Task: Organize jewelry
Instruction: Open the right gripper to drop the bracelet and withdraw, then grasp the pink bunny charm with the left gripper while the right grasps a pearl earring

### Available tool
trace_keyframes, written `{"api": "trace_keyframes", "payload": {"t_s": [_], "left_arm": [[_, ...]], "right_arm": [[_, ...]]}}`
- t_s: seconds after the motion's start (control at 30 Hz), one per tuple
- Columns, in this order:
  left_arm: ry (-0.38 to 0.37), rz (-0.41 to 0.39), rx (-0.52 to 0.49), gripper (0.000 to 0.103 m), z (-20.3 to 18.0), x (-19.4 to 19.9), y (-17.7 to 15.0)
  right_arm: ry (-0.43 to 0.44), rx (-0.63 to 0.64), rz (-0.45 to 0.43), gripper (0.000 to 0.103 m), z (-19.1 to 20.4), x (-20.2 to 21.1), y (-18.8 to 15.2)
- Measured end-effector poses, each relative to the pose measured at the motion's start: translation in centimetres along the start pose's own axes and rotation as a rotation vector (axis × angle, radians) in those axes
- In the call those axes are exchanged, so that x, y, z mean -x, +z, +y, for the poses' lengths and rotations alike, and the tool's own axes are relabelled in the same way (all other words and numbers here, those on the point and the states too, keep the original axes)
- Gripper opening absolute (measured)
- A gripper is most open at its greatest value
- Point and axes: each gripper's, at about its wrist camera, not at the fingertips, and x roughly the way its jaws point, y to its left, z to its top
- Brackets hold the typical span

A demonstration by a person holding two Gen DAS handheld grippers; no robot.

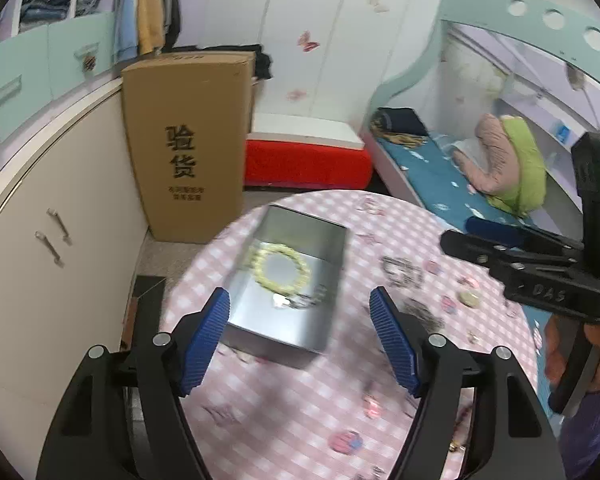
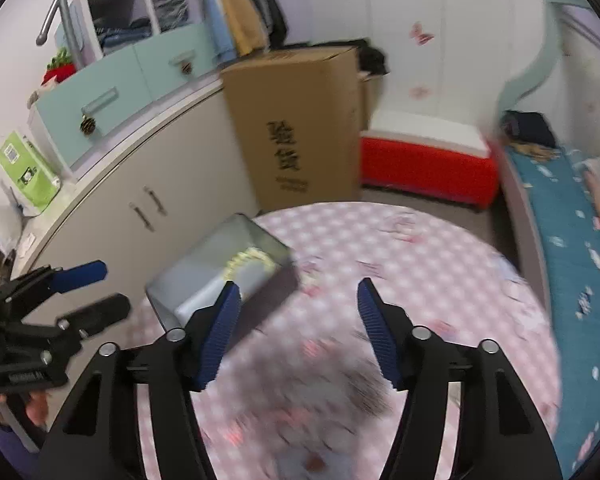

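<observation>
Lying in the tin (image 1: 332, 248) — bead bracelet (image 1: 280, 270), just beyond the wide, empty left claw (image 1: 300, 304).

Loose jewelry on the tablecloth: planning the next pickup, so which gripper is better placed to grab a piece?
Probably the right gripper: open, over the table's right side where the dark bracelets lie. The left gripper hangs over the tin.

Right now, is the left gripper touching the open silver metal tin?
Cannot tell. In the left wrist view the left gripper is open, and its blue finger overlaps the open silver metal tin's edge; blur hides any gap.
</observation>
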Motion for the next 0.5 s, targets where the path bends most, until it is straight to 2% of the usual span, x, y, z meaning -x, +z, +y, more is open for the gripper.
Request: {"api": "trace_keyframes", "payload": {"t_s": [0.07, 0.23, 0.37, 0.5], "left_arm": [[-0.028, -0.003, -0.025, 0.070, -1.7, 0.6, -0.8], [-0.028, -0.004, -0.089, 0.070, -5.3, 1.3, -3.2], [-0.028, 0.008, -0.096, 0.070, -6.8, 1.2, -5.0], [-0.054, 0.062, -0.084, 0.070, -7.6, -0.6, -7.0]], "right_arm": [[-0.031, -0.009, -0.016, 0.065, -1.3, 1.9, -1.3], [-0.104, -0.039, -0.040, 0.066, -3.9, 5.4, -5.5], [-0.118, -0.069, -0.043, 0.068, -5.2, 6.6, -8.2], [-0.131, -0.092, -0.025, 0.069, -5.9, 6.7, -11.2]]}}
